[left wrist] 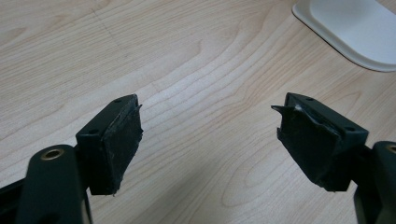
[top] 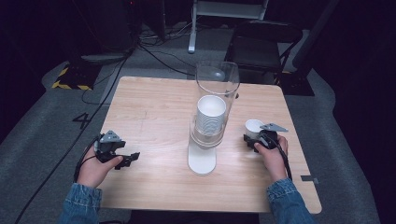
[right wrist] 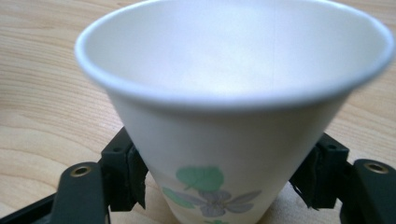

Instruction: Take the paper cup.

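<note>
A wooden table (top: 154, 107) is seen from above, and a tall clear cup dispenser (top: 209, 121) with a white base is placed near its middle. A stack of white cups (top: 211, 116) is kept inside the clear tube. To the right of the dispenser, a single paper cup (right wrist: 224, 116) with a flower print is standing upright on the table, between the jaws of the right claw (top: 258, 139). These jaws are slightly apart from the cup walls, so the cup is not squeezed. The left claw (left wrist: 208, 140) is held wide open over bare wood, with nothing between its pads.
</note>
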A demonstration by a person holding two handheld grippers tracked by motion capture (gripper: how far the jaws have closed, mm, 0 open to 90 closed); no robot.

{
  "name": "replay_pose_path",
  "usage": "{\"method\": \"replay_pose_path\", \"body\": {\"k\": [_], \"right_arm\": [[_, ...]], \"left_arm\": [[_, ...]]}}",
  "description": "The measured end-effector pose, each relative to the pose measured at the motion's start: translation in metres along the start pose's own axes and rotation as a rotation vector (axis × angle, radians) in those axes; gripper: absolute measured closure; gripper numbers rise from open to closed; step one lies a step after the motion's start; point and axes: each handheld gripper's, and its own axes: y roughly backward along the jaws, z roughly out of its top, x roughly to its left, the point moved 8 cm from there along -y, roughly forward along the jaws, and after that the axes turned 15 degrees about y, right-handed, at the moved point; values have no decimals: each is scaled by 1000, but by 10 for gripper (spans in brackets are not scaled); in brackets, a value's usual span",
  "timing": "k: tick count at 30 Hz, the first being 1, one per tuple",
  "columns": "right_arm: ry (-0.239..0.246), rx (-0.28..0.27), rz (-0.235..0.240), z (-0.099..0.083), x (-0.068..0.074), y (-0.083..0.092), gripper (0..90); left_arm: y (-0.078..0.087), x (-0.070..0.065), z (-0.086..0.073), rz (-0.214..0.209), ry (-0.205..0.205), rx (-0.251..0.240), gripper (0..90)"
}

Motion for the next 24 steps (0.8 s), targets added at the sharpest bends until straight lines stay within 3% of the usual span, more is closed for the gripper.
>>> {"method": "replay_pose_path", "body": {"k": [9,12,21,24], "right_arm": [[5,20,-1,-2,1,3,157],[37,35,13,-4,3,6,163],[30,24,2,-1,4,28,161],[54,25,3,-2,6,36,161]], "left_arm": [[0,-1,0,-2,-5,-2,213],[1,0,1,-1,1,-7,213],[2,0,1,-1,3,-10,213],[4,-1,2,-8,-4,-9,212]]}}
